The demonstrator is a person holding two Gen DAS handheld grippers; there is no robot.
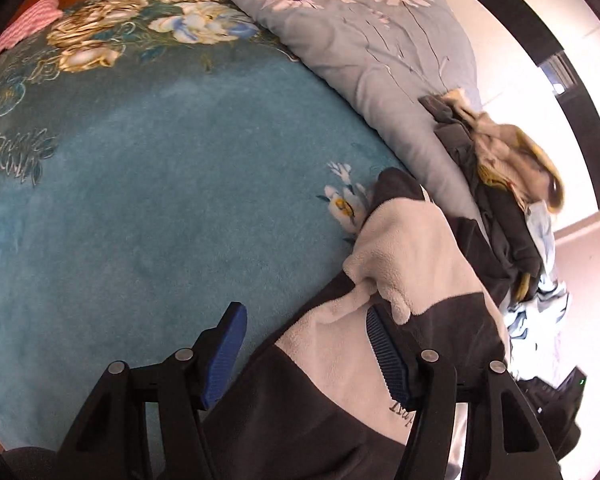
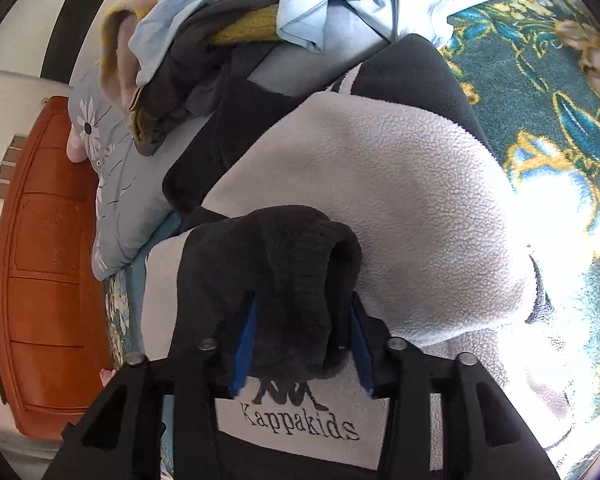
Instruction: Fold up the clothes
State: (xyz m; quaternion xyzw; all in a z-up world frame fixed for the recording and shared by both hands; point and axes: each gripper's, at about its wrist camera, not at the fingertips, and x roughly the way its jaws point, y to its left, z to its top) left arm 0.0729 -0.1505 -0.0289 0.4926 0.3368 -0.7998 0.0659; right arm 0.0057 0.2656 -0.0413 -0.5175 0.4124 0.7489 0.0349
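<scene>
1. While my left tongs (image 1: 304, 344) hang over the bed, their blue pads (image 1: 226, 354) stand spread wide, with nothing pinched. The right-hand pad lies against the edge of the grey and black fleece top (image 1: 404, 264); the other hovers above the teal blanket (image 1: 160, 200).
2. In this left view the fleece top lies on the blanket at the lower right, running up toward a pale blue pillow (image 1: 364, 48) printed with daisies. A heap of other clothes (image 1: 504, 184) sits on the pillow's near end, just beside the top.
3. A bit of pink striped cloth (image 1: 28, 28) shows at the far left edge, by the orange wood.
4. In the right view my right tongs (image 2: 302, 332) are pinching a bunched black cuff (image 2: 300, 264) of the same top, the cloth squeezed between both blue pads.
5. Under the cuff the grey chest panel spreads out, and stitched letters (image 2: 300, 424) reading "Kappakids" show between the arms of the tongs.
6. The clothes heap lies beyond the top; an orange wooden headboard (image 2: 44, 264) stands at the left.
</scene>
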